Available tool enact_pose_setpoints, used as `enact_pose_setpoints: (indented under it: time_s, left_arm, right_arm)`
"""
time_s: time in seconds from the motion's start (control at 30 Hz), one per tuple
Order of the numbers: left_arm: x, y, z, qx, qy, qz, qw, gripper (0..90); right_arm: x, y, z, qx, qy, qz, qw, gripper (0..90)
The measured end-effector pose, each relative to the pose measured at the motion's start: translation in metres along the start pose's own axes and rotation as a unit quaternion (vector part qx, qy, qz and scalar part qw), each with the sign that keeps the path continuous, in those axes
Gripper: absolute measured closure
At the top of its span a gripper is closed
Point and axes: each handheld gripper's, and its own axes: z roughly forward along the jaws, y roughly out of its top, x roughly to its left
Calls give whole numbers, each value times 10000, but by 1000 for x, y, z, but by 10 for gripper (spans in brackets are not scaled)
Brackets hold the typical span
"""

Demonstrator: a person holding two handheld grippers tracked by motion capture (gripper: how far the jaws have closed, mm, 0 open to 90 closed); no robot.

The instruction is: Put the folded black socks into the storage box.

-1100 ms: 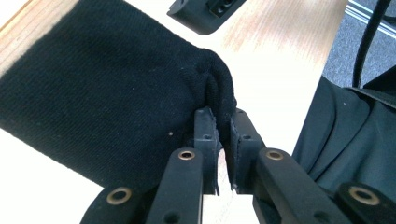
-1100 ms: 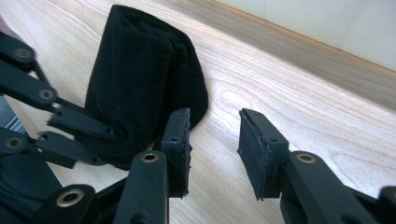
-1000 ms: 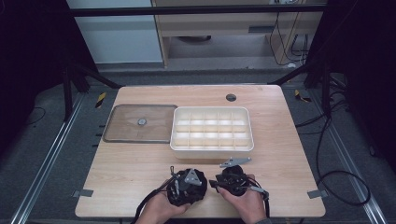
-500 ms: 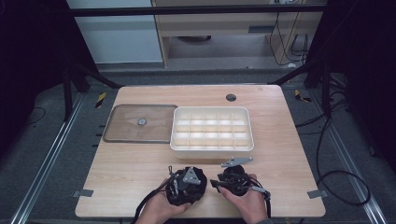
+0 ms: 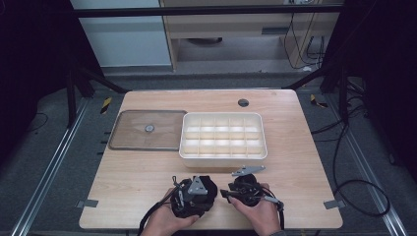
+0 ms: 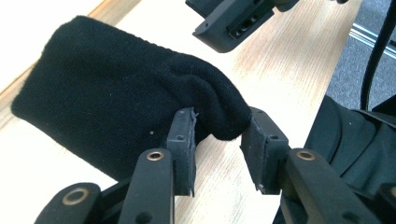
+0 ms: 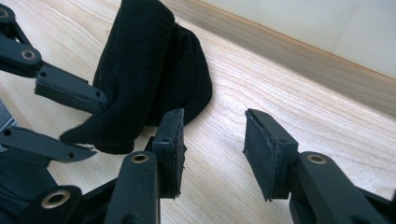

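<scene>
Landmark = the white compartment tray (image 5: 223, 136) at mid desk (image 5: 295, 162). Black knit cloth (image 6: 116, 98), bunched up, lies on the wood just on the near side of tray, between the two hands; in the high view it's a dark lump (image 5: 209, 189) by the left tool. Left tongs (image 6: 217, 149) sit near side of tray, held by left hand (image 5: 167, 223); jaws have just been opening, now a narrow-to-medium gap, w/ a folded corner of the cloth poking in between them. Left pad (image 6: 182, 140) touches the cloth, right pad looks just apart from it, so no real squeeze now. Right tongs (image 7: 212, 151) also near side of tray, a bit toward its right end, in right hand (image 5: 258, 214); jaws moderately apart, bare wood between them, nothing gripped. Cloth (image 7: 149, 79) is just beside the right tongs' left jaw, at or near touching, can't tell which. In the right gripper view the left tongs' jaws come in from the left edge onto the cloth's low end. Flat brownish lid w/ centre knob (image 5: 147, 129) lies touching or just beside the tray's left side. Small dark round hole (image 5: 243, 103) on the far side of tray.
</scene>
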Motion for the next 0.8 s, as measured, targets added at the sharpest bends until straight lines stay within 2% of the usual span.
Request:
enact_pose_setpoints:
  time_s: [0.7,0.8]
  left_arm:
    - [-4,8,-16,-223,59,96,9997,557]
    - [-4,9,-21,-311,83,50,9995,537]
  right_arm:
    - [-1,1,-3,-32,-24,11,10000,552]
    - [0,3,-6,-66,-41,34,10000,543]
